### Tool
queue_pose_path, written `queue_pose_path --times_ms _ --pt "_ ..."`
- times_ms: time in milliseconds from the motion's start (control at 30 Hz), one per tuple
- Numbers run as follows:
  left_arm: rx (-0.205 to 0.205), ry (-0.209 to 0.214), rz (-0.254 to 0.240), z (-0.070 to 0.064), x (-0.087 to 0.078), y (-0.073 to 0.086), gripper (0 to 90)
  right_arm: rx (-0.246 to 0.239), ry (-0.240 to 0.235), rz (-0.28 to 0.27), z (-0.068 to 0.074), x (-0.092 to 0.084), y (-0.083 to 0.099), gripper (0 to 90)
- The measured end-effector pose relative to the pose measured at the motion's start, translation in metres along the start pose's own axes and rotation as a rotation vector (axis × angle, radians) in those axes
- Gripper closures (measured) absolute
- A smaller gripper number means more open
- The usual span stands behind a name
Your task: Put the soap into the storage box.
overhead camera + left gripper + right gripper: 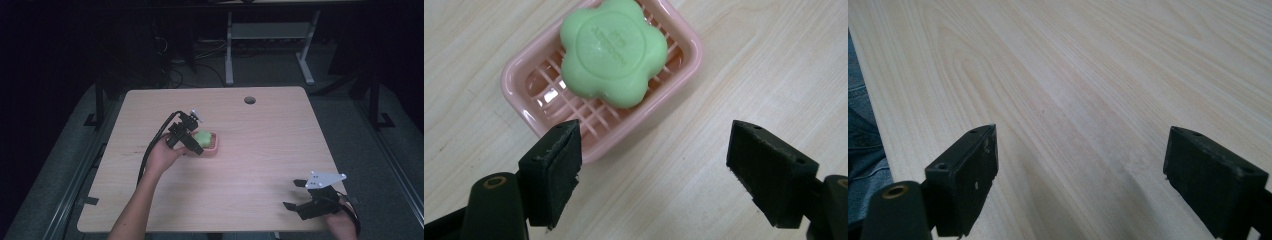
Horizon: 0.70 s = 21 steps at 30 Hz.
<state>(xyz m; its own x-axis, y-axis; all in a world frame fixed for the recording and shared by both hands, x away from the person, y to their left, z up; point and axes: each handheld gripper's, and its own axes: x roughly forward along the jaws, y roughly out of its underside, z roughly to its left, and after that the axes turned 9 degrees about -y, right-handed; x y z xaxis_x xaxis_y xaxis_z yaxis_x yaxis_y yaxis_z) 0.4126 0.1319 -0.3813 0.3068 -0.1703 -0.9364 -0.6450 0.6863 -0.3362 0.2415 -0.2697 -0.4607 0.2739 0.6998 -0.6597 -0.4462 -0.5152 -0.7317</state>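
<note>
We see a pink soap dish (535, 80) in the upper left of the left gripper view, a shallow rounded rectangle of glossy plastic with a slatted, grid-like floor. In it lies one green soap (613, 51), shaped like a five-petalled flower, smooth and matte, with faint raised lettering pressed into its top that we cannot read. The soap sits toward the dish's far end, leaving the near slats bare.

In the high view the dish (213, 148) and soap (202, 137) rest on the wooden table (260, 145) left of centre. The left gripper (197, 145) is held just beside the dish, angled down toward it, with the person's left hand (162, 156) and bare forearm coming up from the bottom edge and a black cable looping back along the arm. In its own view we see its jaws wide apart with nothing between them, the left one over the dish's near corner, the right one over bare wood.

The right gripper (294, 195) sits in the lower right of the high view, near the table's front edge, well apart from the dish, a grey three-cornered plate on top. Its jaws are likewise spread wide and hold nothing; beneath them we see pale wood grain. Blue fabric (862, 135) shows at the left edge of the right gripper view.
</note>
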Motion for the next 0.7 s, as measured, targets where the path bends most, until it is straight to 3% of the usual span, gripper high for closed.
queue_pose_path --times_ms 433,700 --pt "-0.023 0.006 -0.013 0.003 0.000 0.023 22.2 0.007 0.003 0.010 0.001 0.003 0.000 13.8" --pt "-0.012 0.011 -0.025 -0.001 -0.005 0.034 21.6 0.009 0.009 0.006 -0.001 0.002 0.002 13.8"
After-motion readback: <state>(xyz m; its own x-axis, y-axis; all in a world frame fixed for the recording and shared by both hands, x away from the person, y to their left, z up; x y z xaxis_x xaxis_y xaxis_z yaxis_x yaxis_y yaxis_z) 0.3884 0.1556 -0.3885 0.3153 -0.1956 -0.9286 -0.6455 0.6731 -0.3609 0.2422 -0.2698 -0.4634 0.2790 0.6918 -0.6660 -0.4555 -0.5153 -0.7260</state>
